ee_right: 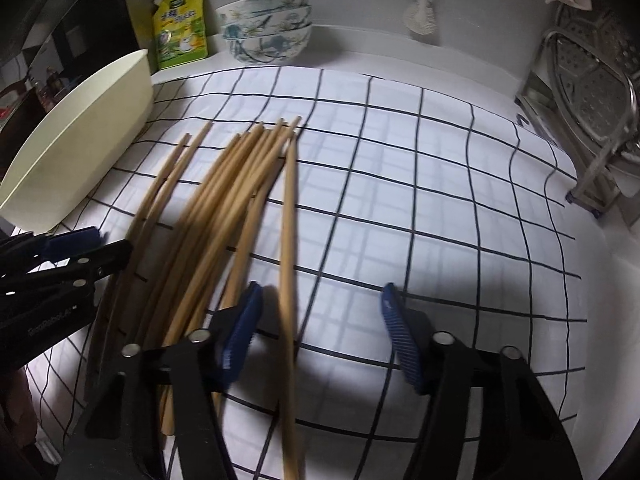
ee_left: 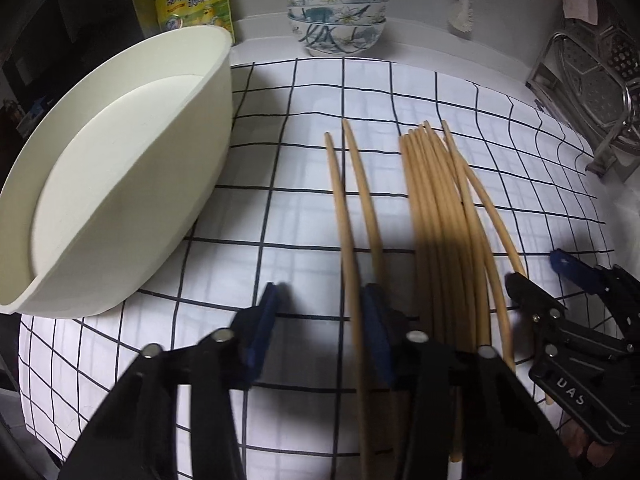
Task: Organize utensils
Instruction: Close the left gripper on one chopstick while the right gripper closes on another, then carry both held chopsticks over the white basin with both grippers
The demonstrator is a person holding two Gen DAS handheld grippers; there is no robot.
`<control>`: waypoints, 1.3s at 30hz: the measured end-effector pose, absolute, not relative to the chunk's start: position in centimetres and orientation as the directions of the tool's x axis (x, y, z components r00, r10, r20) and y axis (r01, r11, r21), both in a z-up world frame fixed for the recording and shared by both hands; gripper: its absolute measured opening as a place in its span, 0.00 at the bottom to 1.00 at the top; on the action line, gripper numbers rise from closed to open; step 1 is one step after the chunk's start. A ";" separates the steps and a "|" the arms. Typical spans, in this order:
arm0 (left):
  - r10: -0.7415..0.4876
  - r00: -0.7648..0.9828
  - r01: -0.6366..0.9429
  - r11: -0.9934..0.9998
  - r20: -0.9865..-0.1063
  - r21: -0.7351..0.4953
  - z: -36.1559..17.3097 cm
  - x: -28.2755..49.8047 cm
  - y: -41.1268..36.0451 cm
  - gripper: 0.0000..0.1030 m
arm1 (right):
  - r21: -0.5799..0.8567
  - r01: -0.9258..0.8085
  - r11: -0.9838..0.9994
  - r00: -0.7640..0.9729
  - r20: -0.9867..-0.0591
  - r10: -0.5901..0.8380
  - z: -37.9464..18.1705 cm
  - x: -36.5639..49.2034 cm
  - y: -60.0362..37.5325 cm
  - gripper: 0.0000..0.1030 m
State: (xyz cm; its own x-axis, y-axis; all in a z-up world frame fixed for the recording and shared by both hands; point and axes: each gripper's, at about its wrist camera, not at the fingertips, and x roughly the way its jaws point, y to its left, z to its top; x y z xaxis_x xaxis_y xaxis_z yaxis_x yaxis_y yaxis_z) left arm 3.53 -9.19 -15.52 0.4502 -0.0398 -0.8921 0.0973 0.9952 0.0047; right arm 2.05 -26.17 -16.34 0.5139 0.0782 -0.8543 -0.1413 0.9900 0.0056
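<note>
Between the left gripper's (ee_left: 320, 320) blue pads (ee_left: 262, 326) lies one chopstick of a separated pair (ee_left: 356, 216), close against the right-hand pad; its partner passes over or just behind that same pad, and I cannot tell which side it falls on. The jaws stand part-spread, and neither pad clearly presses the wood. Just beyond the right-hand pad sits the main bundle of chopsticks (ee_left: 440, 220), fanned on the checked cloth (ee_left: 280, 152).

Over at the right gripper (ee_right: 320, 332) the jaws are also part-spread, with a single chopstick (ee_right: 289, 264) inside the gap, near the left-hand pad (ee_right: 240, 332) and well apart from the other. Nothing is pinched there.

My judgement of the risks: closing the left jaws could catch only one stick of the pair, or trap the second against the outside of the pad and flick it into the bundle. The right jaws could roll their lone stick sideways and drop it, since a round, smooth stick offers little grip. Both tools work close together, so they might collide.

The left wrist view alone shows the inside of the cream basin (ee_left: 120, 184), empty, far off the left-hand pad, and the right gripper's body beyond the bundle. The right wrist view alone shows the lone stick set apart from the bundle, and the left gripper (ee_right: 98, 246) beside the pair.
</note>
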 end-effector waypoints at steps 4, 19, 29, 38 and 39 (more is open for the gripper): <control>-0.058 0.438 0.126 0.992 -0.897 -0.003 -15.4 3.6 -9.7 0.12 | -0.003 -0.168 0.986 0.494 -0.866 0.081 -16.1 2.4 -25.6 0.07; -0.167 0.409 0.187 0.978 -0.897 -0.097 -12.1 3.8 -9.0 0.07 | 0.097 -0.055 0.994 0.490 -0.865 0.112 -13.1 1.7 -27.8 0.06; -0.249 0.503 0.227 0.962 -0.828 -0.151 -4.0 4.5 -4.9 0.07 | 0.158 -0.080 0.984 0.595 -0.785 0.175 -5.5 2.8 -23.8 0.06; -0.110 0.623 0.111 0.993 -0.775 -0.052 -0.9 7.6 5.6 0.07 | 0.220 -0.231 0.948 0.600 -0.734 0.317 -3.1 8.1 -12.3 0.06; -0.086 0.627 0.099 0.995 -0.774 -0.031 -1.2 7.9 6.6 0.07 | 0.228 -0.246 0.942 0.591 -0.735 0.333 -3.3 8.9 -10.7 0.06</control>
